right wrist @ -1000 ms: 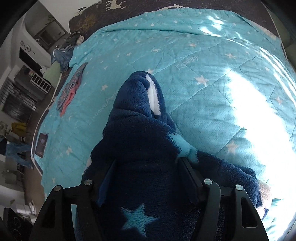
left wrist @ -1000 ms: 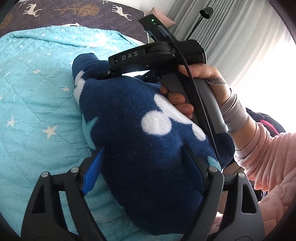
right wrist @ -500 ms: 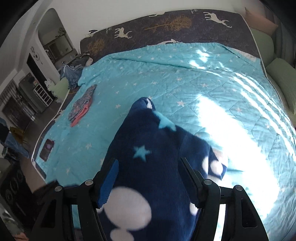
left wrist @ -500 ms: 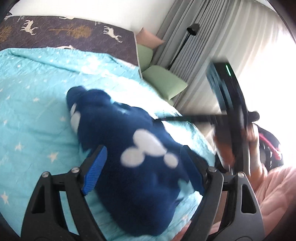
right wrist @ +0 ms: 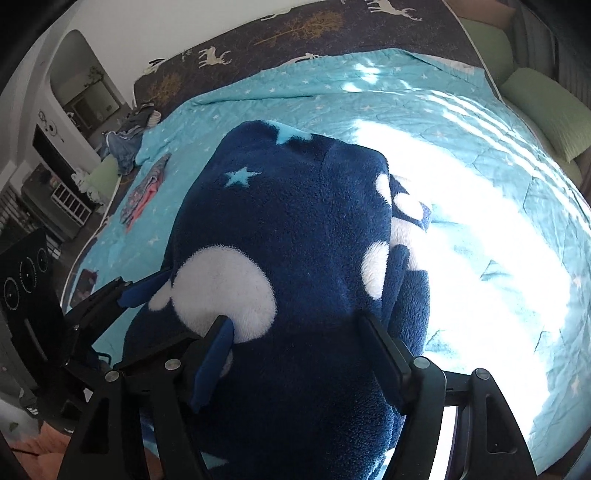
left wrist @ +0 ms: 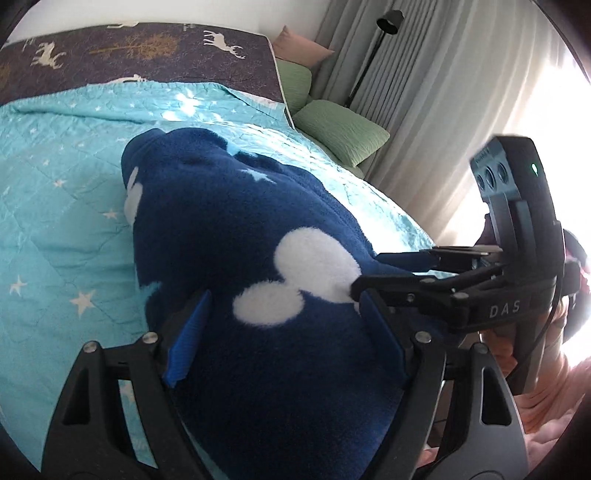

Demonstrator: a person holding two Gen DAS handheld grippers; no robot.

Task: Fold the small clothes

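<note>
A navy fleece garment (left wrist: 258,240) (right wrist: 295,221) with white mouse-head shapes and pale stars lies bunched on the turquoise star quilt (left wrist: 55,229). My left gripper (left wrist: 284,299) stands wide around its near end, and the fleece fills the gap and presses on both pads. In the right wrist view this gripper (right wrist: 147,291) meets the bundle's left side. My right gripper (right wrist: 295,319) straddles the near right part with its jaws opening. Fleece lies between its fingers without being squeezed. In the left wrist view the right gripper (left wrist: 391,273) sits at the garment's right edge.
Green pillows (left wrist: 340,133) and a floor lamp (left wrist: 388,18) stand by grey curtains right of the bed. A small folded garment (right wrist: 147,188) and a clothes heap (right wrist: 125,147) lie at the quilt's far left. A pink sleeve (left wrist: 535,406) is at lower right.
My right gripper drew back from over the garment's far part to its near right edge, and its jaws widened. The fleece stayed between the left gripper's fingers.
</note>
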